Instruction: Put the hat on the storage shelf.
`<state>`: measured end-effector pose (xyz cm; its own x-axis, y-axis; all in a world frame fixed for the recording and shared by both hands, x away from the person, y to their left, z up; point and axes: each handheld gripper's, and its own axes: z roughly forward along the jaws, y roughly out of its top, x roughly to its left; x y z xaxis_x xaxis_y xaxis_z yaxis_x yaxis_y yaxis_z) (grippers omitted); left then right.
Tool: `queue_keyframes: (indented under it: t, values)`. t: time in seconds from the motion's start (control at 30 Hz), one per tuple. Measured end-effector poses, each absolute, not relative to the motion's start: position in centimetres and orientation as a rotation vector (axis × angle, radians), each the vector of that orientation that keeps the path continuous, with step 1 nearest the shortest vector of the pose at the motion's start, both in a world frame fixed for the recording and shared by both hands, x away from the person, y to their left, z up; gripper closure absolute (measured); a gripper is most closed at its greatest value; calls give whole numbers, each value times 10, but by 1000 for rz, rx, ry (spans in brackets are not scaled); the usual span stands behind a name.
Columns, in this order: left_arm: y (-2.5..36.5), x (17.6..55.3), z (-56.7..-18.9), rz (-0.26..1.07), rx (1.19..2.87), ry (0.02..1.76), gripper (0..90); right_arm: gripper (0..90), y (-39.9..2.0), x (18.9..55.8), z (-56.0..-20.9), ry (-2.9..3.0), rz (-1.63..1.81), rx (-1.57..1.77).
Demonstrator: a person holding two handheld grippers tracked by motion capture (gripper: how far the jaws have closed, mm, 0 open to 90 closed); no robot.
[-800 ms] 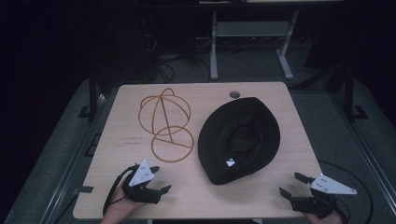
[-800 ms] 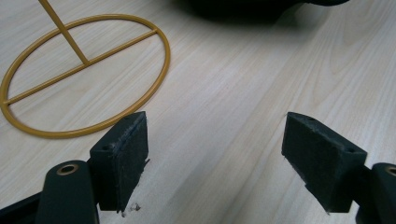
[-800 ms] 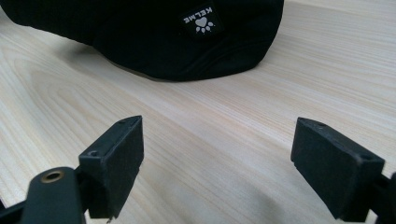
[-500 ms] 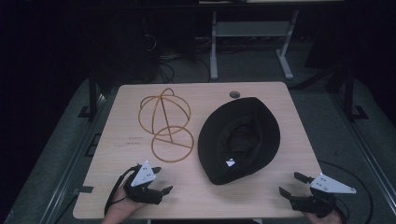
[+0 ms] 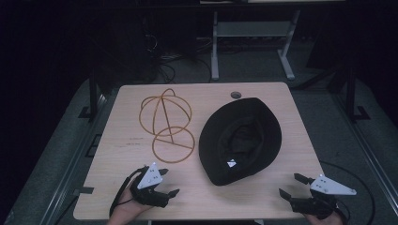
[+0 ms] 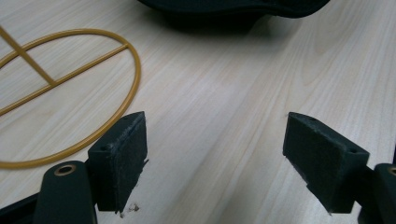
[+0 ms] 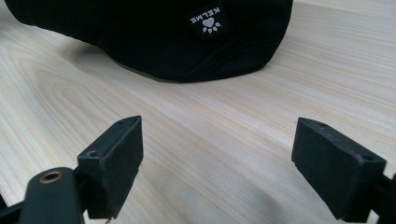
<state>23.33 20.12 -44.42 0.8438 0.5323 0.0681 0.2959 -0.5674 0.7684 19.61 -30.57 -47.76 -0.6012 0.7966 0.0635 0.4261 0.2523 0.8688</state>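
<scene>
A black bucket hat [image 5: 240, 140] lies brim up, inside showing, on the right half of the wooden table [image 5: 117, 154]. In the right gripper view its edge [image 7: 140, 42] carries a small white paw label [image 7: 209, 21]. Left of the hat stands a yellow wire hat stand [image 5: 166, 124], a dome over a flat ring; part of that ring [image 6: 137, 74] curves past the left gripper's jaws. My left gripper [image 5: 170, 182] rests open near the front edge, below the ring, nothing between its pads [image 6: 128, 154]. My right gripper [image 5: 289, 184] is open at the front right corner, short of the hat.
A round cable hole [image 5: 235, 95] sits at the table's far edge. Behind the table are a metal frame's legs [image 5: 215, 51] and cables on a dark floor. Bare wood lies between the two grippers along the front edge.
</scene>
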Motion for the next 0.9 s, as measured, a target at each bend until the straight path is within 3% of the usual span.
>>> queue_keyframes:
  t: [0.9]
  values:
    - [142, 237, -433, 294, 2250, 458, 221, 161, -304, 197, -478, 2141, 1323, 1111]
